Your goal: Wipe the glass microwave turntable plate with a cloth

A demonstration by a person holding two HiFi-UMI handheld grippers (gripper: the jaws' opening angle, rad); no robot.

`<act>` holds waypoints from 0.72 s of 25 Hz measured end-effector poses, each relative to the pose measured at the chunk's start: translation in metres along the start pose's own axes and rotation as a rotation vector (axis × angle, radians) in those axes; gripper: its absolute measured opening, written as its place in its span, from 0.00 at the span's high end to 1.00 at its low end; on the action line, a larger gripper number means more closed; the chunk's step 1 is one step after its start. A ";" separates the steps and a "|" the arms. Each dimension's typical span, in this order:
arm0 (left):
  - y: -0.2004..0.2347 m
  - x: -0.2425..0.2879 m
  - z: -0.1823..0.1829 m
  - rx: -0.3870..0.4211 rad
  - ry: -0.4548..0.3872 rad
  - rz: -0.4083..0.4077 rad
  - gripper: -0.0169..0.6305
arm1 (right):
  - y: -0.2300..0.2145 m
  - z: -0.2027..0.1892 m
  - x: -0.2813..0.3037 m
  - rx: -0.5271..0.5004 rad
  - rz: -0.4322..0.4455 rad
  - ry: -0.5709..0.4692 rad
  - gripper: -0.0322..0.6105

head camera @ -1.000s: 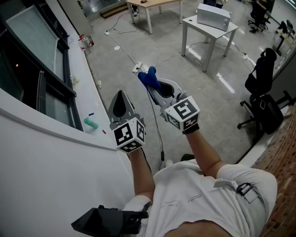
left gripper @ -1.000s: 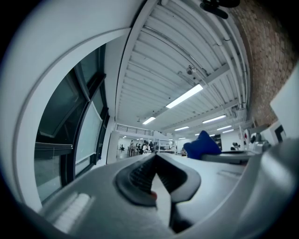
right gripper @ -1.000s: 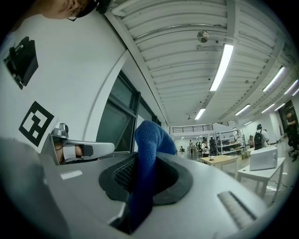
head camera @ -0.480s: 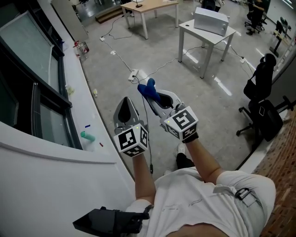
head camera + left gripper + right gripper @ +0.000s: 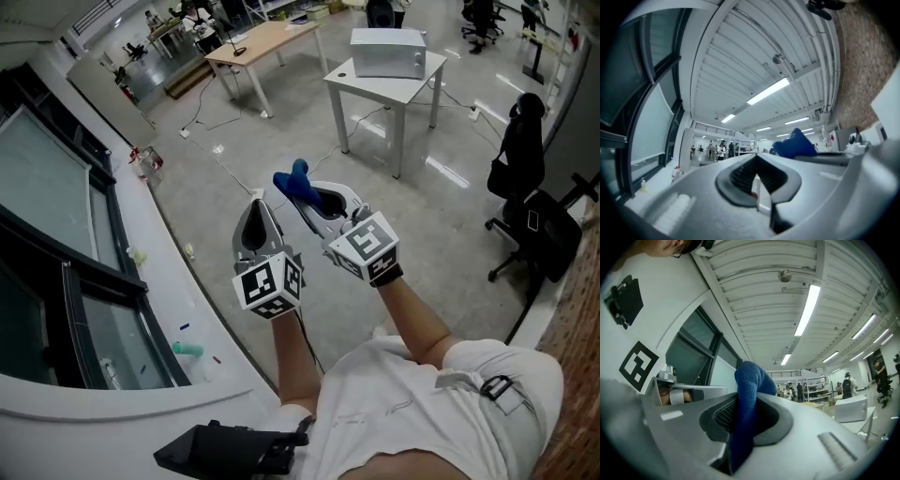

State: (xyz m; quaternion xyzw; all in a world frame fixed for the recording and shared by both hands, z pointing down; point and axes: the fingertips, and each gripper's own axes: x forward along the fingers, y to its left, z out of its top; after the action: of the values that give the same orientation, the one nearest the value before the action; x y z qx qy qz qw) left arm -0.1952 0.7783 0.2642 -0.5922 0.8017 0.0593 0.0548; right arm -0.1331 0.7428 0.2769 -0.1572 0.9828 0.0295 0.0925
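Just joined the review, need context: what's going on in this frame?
A person stands in an open workshop with a gripper in each hand, both held out in front. The right gripper is shut on a blue cloth. The left gripper is shut with nothing in it. No glass turntable plate shows in any view, so no wiping is under way. A microwave sits on a white table across the floor.
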 end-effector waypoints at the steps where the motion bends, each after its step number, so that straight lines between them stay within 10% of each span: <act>1: -0.011 0.015 -0.003 -0.008 0.004 -0.025 0.97 | -0.017 0.001 -0.002 -0.002 -0.022 0.000 0.86; 18: -0.131 0.201 -0.082 -0.037 0.101 -0.326 0.97 | -0.225 -0.050 -0.003 0.043 -0.300 0.058 0.86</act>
State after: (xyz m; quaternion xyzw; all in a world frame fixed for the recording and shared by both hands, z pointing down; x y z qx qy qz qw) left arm -0.1303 0.5376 0.3092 -0.7175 0.6956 0.0348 0.0124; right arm -0.0682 0.5262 0.3200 -0.3010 0.9510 -0.0102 0.0706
